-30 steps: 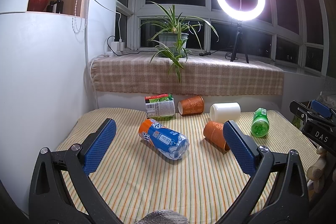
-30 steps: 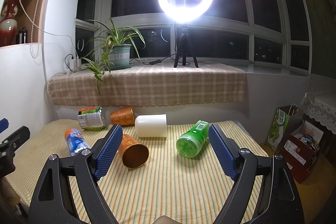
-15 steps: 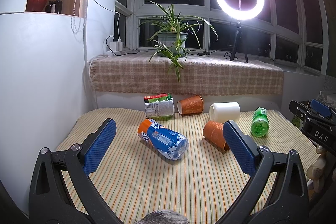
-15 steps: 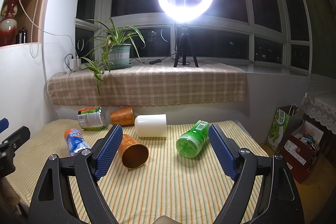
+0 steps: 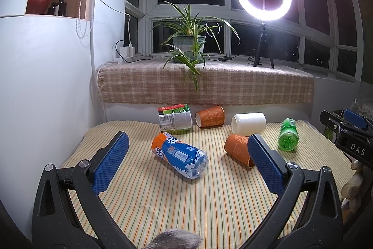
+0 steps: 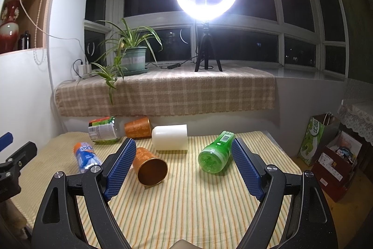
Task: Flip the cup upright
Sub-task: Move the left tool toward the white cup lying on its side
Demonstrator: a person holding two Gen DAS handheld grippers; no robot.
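Orange cup (image 6: 149, 167) on its side on striped cloth (image 6: 193, 207).
Left gripper (image 5: 186, 162) and right gripper (image 6: 184, 165): fingers wide apart, holding nothing, above the cloth.

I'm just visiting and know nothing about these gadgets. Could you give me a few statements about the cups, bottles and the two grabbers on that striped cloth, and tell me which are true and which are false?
1. The nearer orange cup lies on its side with its mouth toward the right wrist camera. True.
2. The right gripper is clamped on the green bottle. False: it is open and holds nothing.
3. The white cup stands upright. False: it lies on its side.
4. The left gripper is open and empty. True.
5. The blue bottle lies on the striped tablecloth. True.
6. A second orange cup is stacked inside the nearer one. False: it lies apart, near the back.
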